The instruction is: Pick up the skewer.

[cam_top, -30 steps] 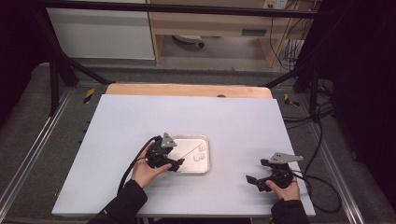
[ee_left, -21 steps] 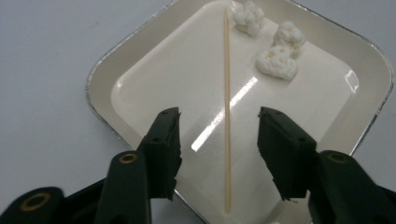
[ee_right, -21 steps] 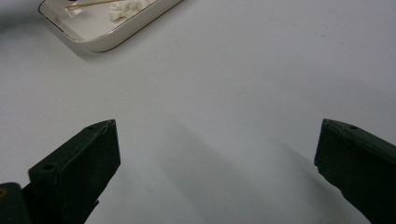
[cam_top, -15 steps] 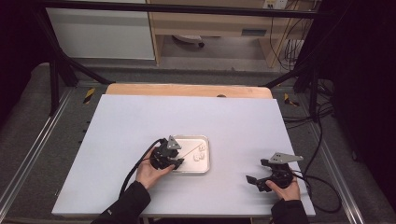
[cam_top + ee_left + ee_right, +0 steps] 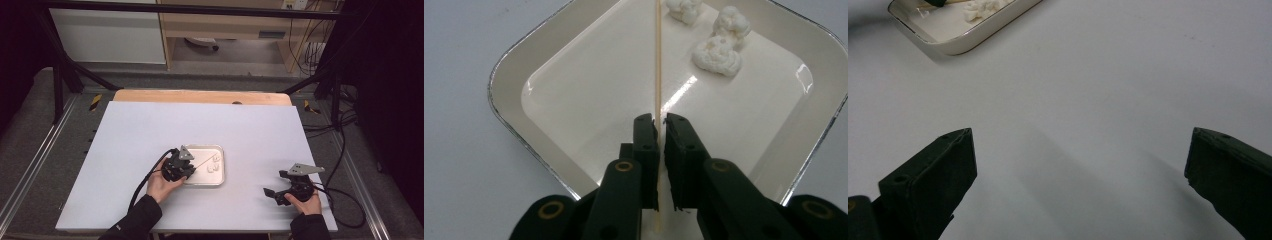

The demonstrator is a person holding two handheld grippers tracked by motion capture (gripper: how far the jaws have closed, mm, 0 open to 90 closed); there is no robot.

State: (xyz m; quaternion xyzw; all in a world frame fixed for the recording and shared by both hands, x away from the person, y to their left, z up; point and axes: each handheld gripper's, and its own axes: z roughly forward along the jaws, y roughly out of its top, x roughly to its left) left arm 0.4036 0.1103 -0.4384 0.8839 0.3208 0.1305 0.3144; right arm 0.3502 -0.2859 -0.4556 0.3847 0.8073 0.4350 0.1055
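The left gripper (image 5: 660, 125) has its two black jaws pinched narrow on a thin wooden skewer (image 5: 657, 60), a pale, straight, round stick that runs between the pads and on past their tips. In the left gripper view its long axis lies straight ahead of the jaws, pointing away from the hand over the tray (image 5: 544, 65), and its far end passes out of the top of that view close beside the white lumps (image 5: 716, 52). In the high view the skewer (image 5: 200, 161) shows as a fine line slanting up and to the right from the left gripper (image 5: 186, 169) toward those lumps; whether its tip touches one of them is hard to tell at that size. The tray is shallow and square with rounded corners, glossy cream inside with a thin silvery rim, and it sits directly under and ahead of the closed jaws. The lumps are soft-looking, bumpy and matt white, ahead of the jaw tips and to the right of the skewer's line. The right gripper (image 5: 1080, 160) has its jaws spread wide, holding nothing, low over the smooth pale grey table (image 5: 1128, 75); the tray corner (image 5: 948, 42) lies well ahead of it and to its left.
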